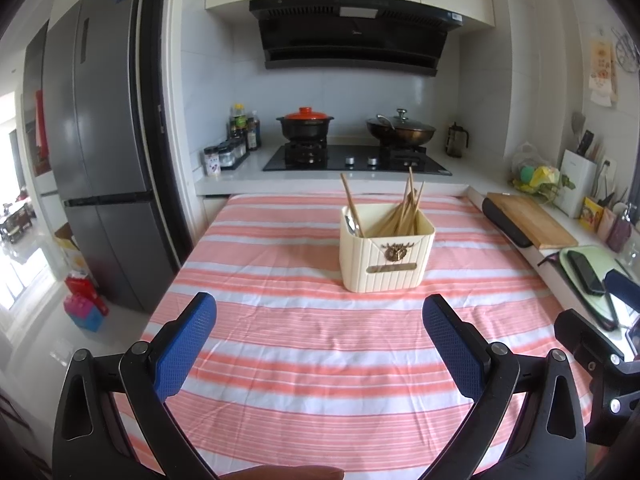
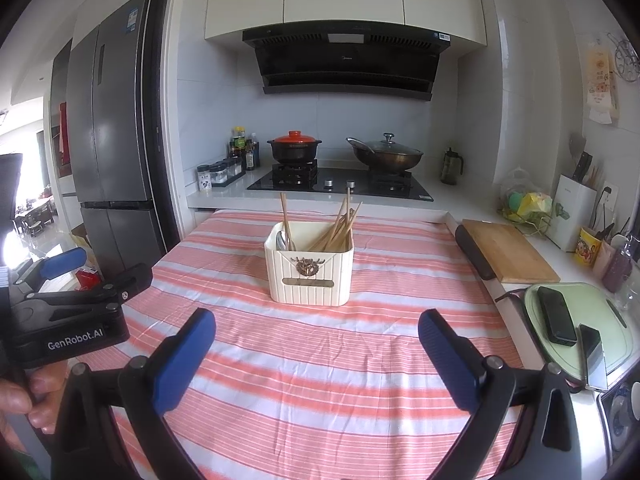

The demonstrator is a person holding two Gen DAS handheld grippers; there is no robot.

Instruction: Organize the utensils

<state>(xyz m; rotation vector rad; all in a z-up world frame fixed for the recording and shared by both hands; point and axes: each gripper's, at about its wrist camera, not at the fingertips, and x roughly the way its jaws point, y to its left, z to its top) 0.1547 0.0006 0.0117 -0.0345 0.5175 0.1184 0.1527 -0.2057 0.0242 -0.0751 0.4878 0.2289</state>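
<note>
A cream ribbed utensil holder (image 1: 386, 254) (image 2: 309, 268) stands upright on the pink-and-white striped tablecloth (image 1: 304, 360) (image 2: 320, 380). Several wooden chopsticks (image 1: 406, 210) (image 2: 338, 226) lean in its right part. One more chopstick and a metal spoon (image 1: 351, 218) (image 2: 283, 240) stand in its left part. My left gripper (image 1: 320, 316) is open and empty, short of the holder. My right gripper (image 2: 316, 330) is open and empty, also short of it. The left gripper's body (image 2: 68, 304) shows at the left of the right wrist view.
A wooden cutting board (image 2: 508, 250) lies on the right counter. A green tray (image 2: 600, 320) holds a black phone (image 2: 556, 314). The stove (image 2: 340, 184) with a red-lidded pot (image 2: 294, 146) and a wok (image 2: 386, 154) is behind. A fridge (image 2: 112, 140) stands left.
</note>
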